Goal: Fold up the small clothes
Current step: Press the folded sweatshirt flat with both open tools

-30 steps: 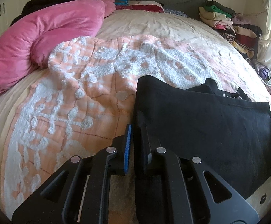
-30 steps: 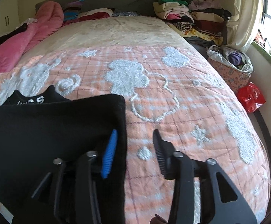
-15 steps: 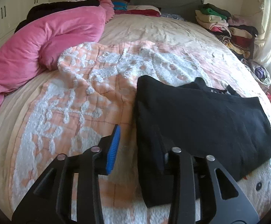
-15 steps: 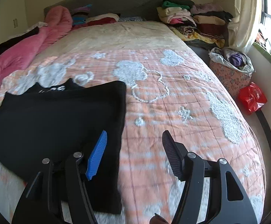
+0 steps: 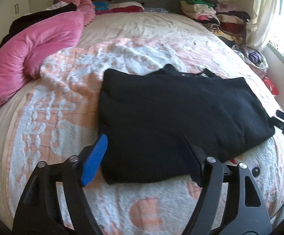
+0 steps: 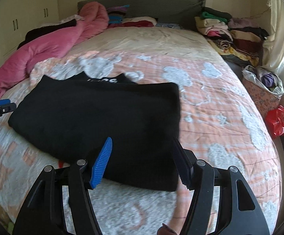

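A black garment (image 5: 177,117) lies folded flat on the peach and white bedspread (image 5: 50,105); it also shows in the right wrist view (image 6: 102,117) with white lettering at its far edge. My left gripper (image 5: 146,156) is open and empty above the garment's near left corner. My right gripper (image 6: 144,158) is open and empty above its near right corner. Each gripper shows at the edge of the other's view.
A pink duvet (image 5: 34,45) is bunched at the left of the bed. A stack of folded clothes (image 6: 230,31) sits at the far right by the headboard. A basket of laundry (image 6: 263,86) and a red bag (image 6: 279,119) stand beside the bed's right edge.
My left gripper opened and let go of the garment's edge. Both grippers drew back and up from the garment, which now lies flat.
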Action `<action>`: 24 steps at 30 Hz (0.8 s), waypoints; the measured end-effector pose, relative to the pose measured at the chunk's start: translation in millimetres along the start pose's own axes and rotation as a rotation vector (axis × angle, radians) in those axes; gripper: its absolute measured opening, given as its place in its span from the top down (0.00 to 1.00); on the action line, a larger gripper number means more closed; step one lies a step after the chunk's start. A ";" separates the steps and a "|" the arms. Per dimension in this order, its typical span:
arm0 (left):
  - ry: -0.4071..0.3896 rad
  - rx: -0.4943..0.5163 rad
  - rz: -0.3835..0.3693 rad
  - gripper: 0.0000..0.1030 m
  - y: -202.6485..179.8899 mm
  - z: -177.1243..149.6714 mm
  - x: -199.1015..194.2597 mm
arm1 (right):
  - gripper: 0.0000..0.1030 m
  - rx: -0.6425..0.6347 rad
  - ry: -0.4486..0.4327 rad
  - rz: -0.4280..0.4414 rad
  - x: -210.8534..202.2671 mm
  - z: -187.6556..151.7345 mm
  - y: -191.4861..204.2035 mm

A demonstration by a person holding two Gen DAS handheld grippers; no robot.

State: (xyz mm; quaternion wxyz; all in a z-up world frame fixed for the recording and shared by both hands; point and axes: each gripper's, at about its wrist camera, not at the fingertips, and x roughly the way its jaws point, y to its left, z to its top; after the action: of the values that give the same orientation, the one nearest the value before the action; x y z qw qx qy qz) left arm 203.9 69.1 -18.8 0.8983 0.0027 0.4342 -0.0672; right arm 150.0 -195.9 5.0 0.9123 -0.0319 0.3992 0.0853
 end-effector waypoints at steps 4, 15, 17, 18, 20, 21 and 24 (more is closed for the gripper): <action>0.011 0.018 -0.008 0.19 -12.4 -3.1 -0.6 | 0.36 -0.015 0.014 0.017 2.4 -1.9 11.0; 0.043 0.068 0.021 0.13 -27.2 -9.2 4.3 | 0.25 -0.040 0.010 0.024 0.5 1.2 23.6; 0.051 0.078 0.028 0.13 -28.1 -10.3 6.4 | 0.25 -0.039 0.016 0.021 1.5 1.3 23.2; 0.056 0.081 0.030 0.13 -27.9 -11.4 8.0 | 0.25 -0.037 0.021 0.019 3.0 1.6 23.1; 0.064 0.082 0.035 0.13 -27.1 -12.8 10.2 | 0.25 -0.027 0.035 0.014 5.8 0.4 20.1; 0.069 0.082 0.035 0.13 -26.3 -14.2 11.9 | 0.25 -0.023 0.042 0.013 7.5 -0.7 18.5; 0.089 0.078 0.038 0.13 -24.3 -17.8 17.2 | 0.25 -0.009 0.076 0.000 13.9 -5.6 12.5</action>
State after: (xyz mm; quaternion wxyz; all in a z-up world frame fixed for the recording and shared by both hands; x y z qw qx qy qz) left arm 197.6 44.1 -41.9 0.8785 0.0490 0.4706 -0.0668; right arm 152.9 -182.5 -8.9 0.8964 -0.0394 0.4331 0.0859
